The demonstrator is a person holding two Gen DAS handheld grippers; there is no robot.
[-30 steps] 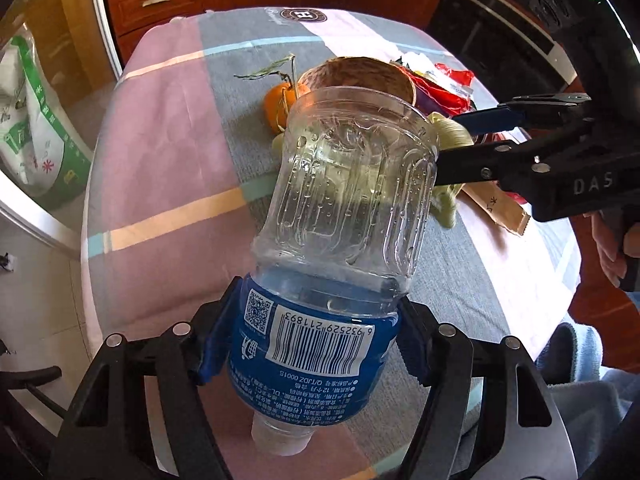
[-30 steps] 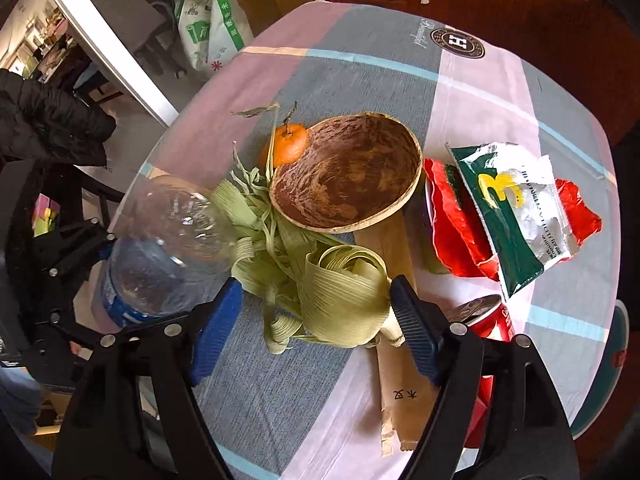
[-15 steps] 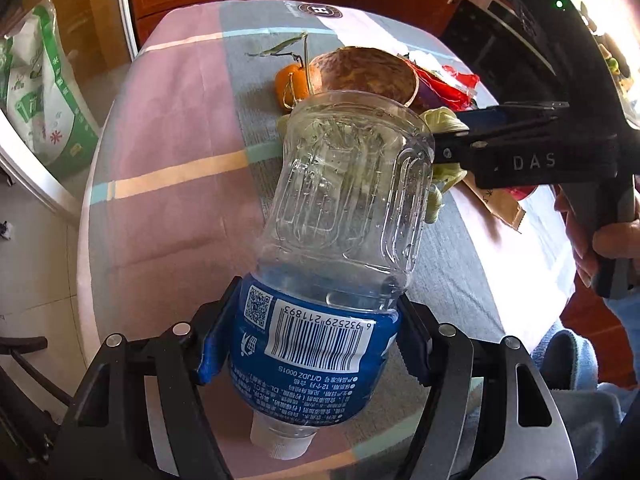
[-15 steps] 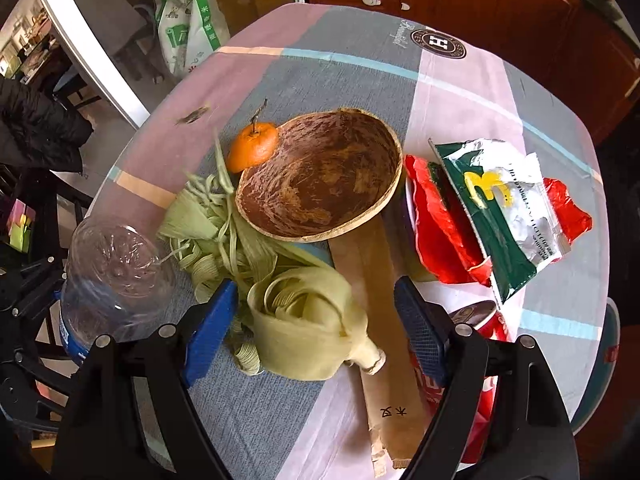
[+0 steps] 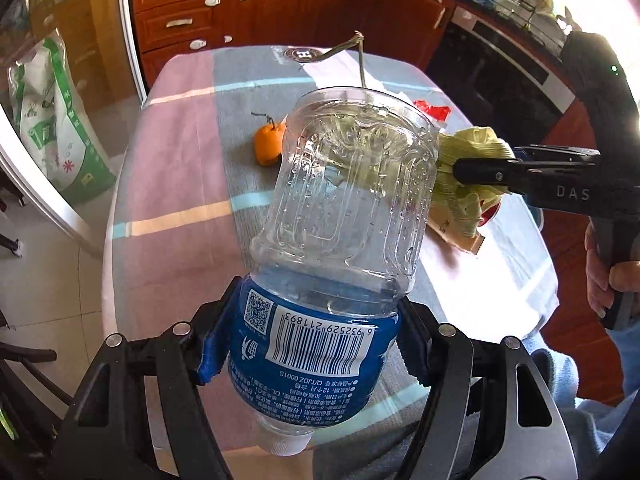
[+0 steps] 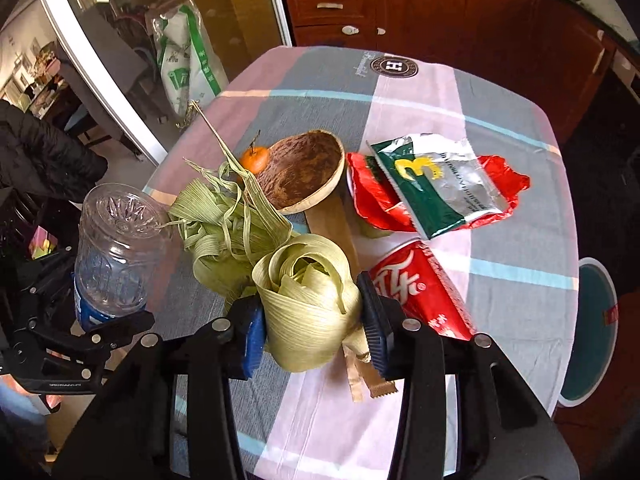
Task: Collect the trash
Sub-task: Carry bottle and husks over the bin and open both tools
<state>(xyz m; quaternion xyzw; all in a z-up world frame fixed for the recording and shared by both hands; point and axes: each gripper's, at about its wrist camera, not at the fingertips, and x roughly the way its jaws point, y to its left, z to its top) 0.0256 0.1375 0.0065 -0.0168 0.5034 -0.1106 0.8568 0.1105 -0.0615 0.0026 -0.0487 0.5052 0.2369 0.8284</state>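
Green-yellow husk was the thing in my right gripper (image 6: 312,330): its jaws had just been closing, and the blue pads now pressed on both sides of the curled bundle of corn husks (image 6: 308,304), which hung near me above the table (image 6: 500,92), with loose strips trailing to the left toward the coconut shell bowl (image 6: 304,172). My left gripper (image 5: 310,350) held the plastic bottle (image 5: 344,216) at its blue label, cap toward me and base pointing far, with the jaws rather wide around it. To do this step well, I judged that I should keep the squeeze on the husks firm, because they were springy and layered and a strip could slide out; I should also lift slowly so that the trailing strips did not drag the orange (image 6: 255,159) or the bowl. Other trash remained on the table: the green and silver snack bag (image 6: 440,184) on the red wrapper (image 6: 374,196), the red cup (image 6: 420,288) and a brown paper sleeve (image 6: 332,224). I could not see any bin or bag for the trash, and the bottle hid much of the table in the left view. How many husk strips were really caught between the pads was also hard to tell.
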